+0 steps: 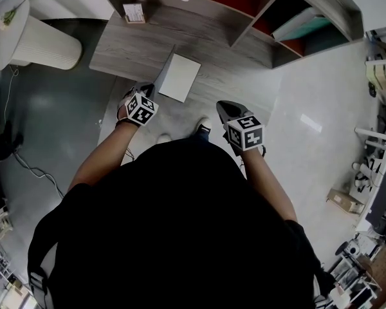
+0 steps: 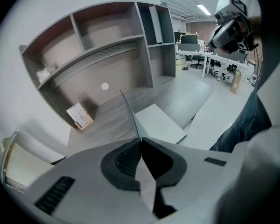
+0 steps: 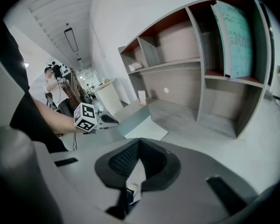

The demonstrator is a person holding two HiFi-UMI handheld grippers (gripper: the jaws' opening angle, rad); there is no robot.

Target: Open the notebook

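Note:
A white notebook (image 1: 183,79) lies on the grey wooden desk (image 1: 135,50). Its grey cover (image 1: 164,74) stands raised along the left side. My left gripper (image 1: 145,91) is shut on the cover's near edge; in the left gripper view the cover (image 2: 129,113) runs straight into the closed jaws of the left gripper (image 2: 140,139), beside the white page (image 2: 158,123). My right gripper (image 1: 224,106) hangs to the right, off the desk and apart from the notebook. Its jaws meet at the right gripper's tips (image 3: 139,141) with nothing between them. The right gripper view shows the notebook (image 3: 144,131) and left gripper (image 3: 109,120).
A small printed box (image 1: 134,13) stands at the desk's back left. Shelf compartments rise behind the desk, one holding a teal book (image 1: 302,28). A white ribbed bin (image 1: 42,44) stands left of the desk. Cables trail on the dark floor (image 1: 26,166).

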